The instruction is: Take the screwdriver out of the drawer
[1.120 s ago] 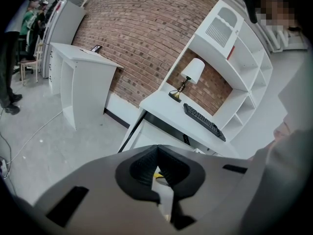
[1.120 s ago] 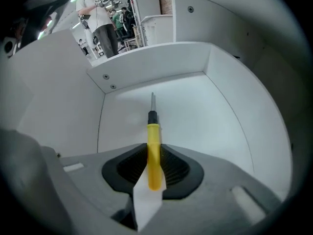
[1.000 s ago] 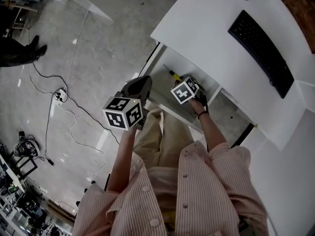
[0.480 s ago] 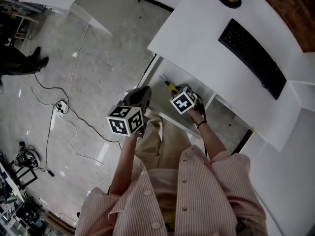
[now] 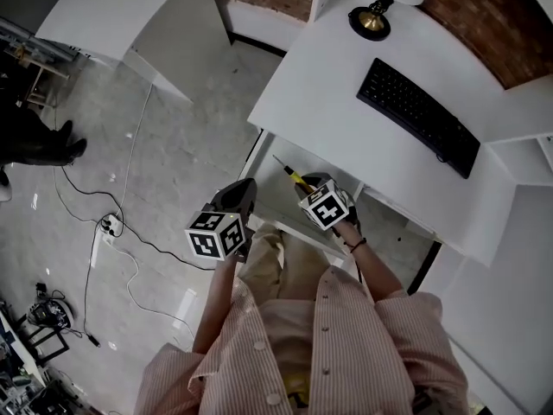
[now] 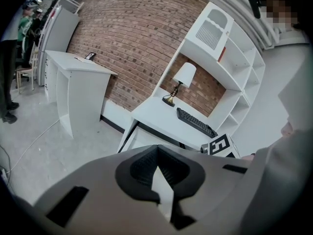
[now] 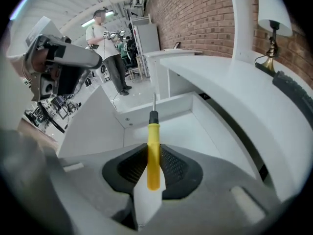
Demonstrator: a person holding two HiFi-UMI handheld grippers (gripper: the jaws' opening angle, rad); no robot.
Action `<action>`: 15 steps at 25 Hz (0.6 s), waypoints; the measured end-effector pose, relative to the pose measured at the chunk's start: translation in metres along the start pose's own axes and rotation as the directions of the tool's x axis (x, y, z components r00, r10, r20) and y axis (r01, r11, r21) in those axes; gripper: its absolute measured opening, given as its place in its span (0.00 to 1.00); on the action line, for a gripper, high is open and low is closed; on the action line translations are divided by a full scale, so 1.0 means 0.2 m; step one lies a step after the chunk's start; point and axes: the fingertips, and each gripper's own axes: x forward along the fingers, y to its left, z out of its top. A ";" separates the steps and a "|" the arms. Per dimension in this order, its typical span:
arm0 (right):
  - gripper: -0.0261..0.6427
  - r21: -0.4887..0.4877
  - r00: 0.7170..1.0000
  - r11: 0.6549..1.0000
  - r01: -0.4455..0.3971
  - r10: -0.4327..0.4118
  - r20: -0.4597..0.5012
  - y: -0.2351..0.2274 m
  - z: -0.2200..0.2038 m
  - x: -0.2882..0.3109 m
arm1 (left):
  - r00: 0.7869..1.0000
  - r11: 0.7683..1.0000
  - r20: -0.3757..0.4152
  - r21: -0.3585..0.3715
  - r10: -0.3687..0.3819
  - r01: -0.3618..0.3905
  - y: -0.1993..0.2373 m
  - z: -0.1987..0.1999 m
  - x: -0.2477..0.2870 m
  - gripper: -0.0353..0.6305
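Observation:
A screwdriver [image 7: 153,153] with a yellow handle and a thin metal shaft points forward out of my right gripper [image 7: 153,150], whose jaws are shut on the handle. In the head view the screwdriver [image 5: 294,177] sticks out up-left of the right gripper [image 5: 305,184], above the open white drawer [image 5: 278,199] under the desk. The drawer's bare bottom [image 7: 190,131] lies below the tool. My left gripper [image 5: 246,188] hangs left of the drawer's front corner, shut with nothing in it [image 6: 157,153].
On the white desk [image 5: 328,85] lie a black keyboard [image 5: 417,117] and a lamp [image 5: 373,20]. A second white desk [image 5: 147,7] stands at the upper left. Cables [image 5: 112,225] trail on the floor. A person [image 7: 110,48] stands far off.
The right gripper has risen with the screwdriver in it, away from the drawer's bottom. The left gripper has stayed near the drawer's left front corner.

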 end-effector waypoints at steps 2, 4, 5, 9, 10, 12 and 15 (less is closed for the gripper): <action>0.16 0.003 1.000 1.000 -0.003 0.003 0.030 0.00 0.02 -0.05 | 1.000 1.000 0.007 0.012 -0.010 0.010 -0.02 0.02 0.00 0.05; 0.16 0.014 0.998 1.000 -0.002 0.002 0.062 0.01 0.05 -0.10 | 1.000 0.999 0.017 0.025 -0.020 0.019 -0.04 0.05 -0.02 0.05; 0.16 0.020 0.997 1.000 -0.002 0.000 0.080 0.01 0.07 -0.13 | 0.999 0.999 0.023 0.031 -0.024 0.023 -0.05 0.07 -0.02 0.05; 0.16 0.046 0.987 0.999 -0.014 0.007 0.159 0.02 0.16 -0.25 | 0.998 0.998 0.040 0.046 -0.040 0.038 -0.09 0.12 -0.04 0.05; 0.16 0.052 0.984 0.998 -0.017 0.008 0.178 0.03 0.18 -0.28 | 0.998 0.998 0.044 0.048 -0.043 0.041 -0.09 0.14 -0.04 0.05; 0.16 0.067 0.975 0.997 -0.024 0.009 0.221 0.03 0.23 -0.35 | 0.997 0.997 0.057 0.062 -0.054 0.050 -0.11 0.17 -0.05 0.05; 0.16 0.101 0.955 0.994 -0.037 0.006 0.297 0.03 0.32 -0.45 | 0.994 0.993 0.082 0.098 -0.073 0.065 -0.15 0.23 -0.07 0.05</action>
